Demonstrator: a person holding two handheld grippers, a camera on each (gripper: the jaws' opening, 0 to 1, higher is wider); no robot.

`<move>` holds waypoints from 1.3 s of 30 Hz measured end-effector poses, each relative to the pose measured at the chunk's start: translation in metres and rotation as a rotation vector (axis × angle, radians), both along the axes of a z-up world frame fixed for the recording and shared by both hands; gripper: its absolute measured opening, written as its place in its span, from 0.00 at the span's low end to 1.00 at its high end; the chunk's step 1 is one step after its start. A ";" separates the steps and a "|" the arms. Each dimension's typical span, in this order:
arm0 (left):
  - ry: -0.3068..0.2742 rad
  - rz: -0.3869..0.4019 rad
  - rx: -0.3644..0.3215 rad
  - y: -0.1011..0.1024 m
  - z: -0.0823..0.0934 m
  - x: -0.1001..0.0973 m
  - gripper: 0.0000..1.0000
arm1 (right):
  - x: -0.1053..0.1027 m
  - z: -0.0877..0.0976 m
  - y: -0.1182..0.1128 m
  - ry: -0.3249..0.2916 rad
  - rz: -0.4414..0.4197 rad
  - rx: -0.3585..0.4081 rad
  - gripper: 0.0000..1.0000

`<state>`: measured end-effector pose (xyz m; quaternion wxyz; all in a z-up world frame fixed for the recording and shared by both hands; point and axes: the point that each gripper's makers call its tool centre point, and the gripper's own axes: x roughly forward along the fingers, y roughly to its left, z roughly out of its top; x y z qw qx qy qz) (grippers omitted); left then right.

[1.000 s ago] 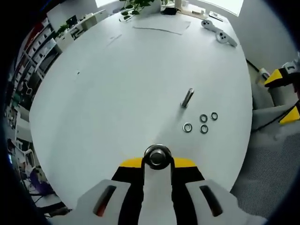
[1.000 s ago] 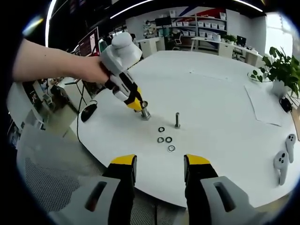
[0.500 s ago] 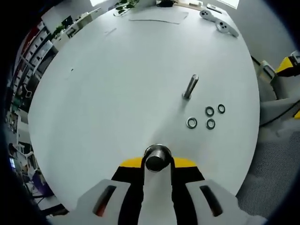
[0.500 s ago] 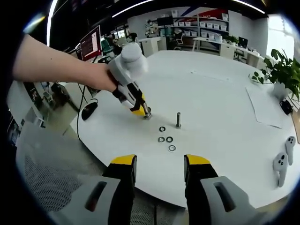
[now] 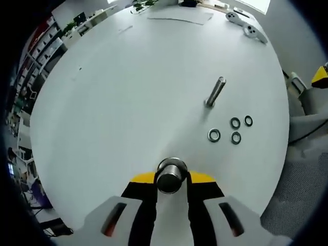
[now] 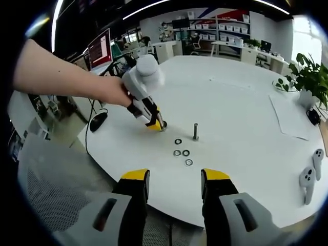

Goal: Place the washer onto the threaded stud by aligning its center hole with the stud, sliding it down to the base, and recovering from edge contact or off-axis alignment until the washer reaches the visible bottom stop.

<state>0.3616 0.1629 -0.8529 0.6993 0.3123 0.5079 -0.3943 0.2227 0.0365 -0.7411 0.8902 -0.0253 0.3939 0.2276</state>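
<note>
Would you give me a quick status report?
Left gripper shut on a metal cylinder. Right gripper open. Four washers loose beside the bare stud.

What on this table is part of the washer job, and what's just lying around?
For the job: upright stud, four loose washers, left gripper clamped on a metal cylinder, right gripper.

Lying about: paper sheet, two white controllers, potted plant.

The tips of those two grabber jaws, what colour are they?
Bright yellow, on black and grey bodies. It shows best in the right gripper view, on the right gripper.
</note>
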 end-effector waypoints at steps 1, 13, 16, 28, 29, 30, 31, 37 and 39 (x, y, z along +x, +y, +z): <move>0.001 -0.001 -0.003 -0.001 0.000 -0.001 0.20 | 0.000 0.000 0.000 -0.001 0.001 0.001 0.43; 0.006 0.005 -0.032 0.006 0.006 0.003 0.21 | 0.000 -0.001 0.002 0.006 0.000 0.012 0.43; 0.010 0.003 -0.023 0.015 0.008 0.003 0.21 | 0.000 -0.001 0.003 0.007 0.001 0.013 0.43; 0.001 0.137 -0.026 0.043 -0.001 0.023 0.23 | -0.001 -0.002 0.001 0.009 -0.001 0.009 0.43; -0.003 0.129 -0.015 0.045 -0.004 0.025 0.23 | -0.001 -0.002 0.001 0.010 0.000 0.008 0.43; -0.001 0.130 -0.016 0.045 -0.005 0.025 0.23 | -0.001 -0.002 0.001 0.011 0.000 0.007 0.43; 0.003 0.135 -0.017 0.045 -0.004 0.025 0.23 | -0.001 -0.002 0.001 0.010 0.000 0.006 0.43; -0.002 0.153 -0.028 0.043 -0.005 0.031 0.25 | -0.001 -0.002 0.000 0.011 -0.004 0.005 0.43; 0.009 0.162 -0.024 0.044 -0.007 0.031 0.25 | -0.001 -0.003 -0.001 0.011 -0.006 0.005 0.43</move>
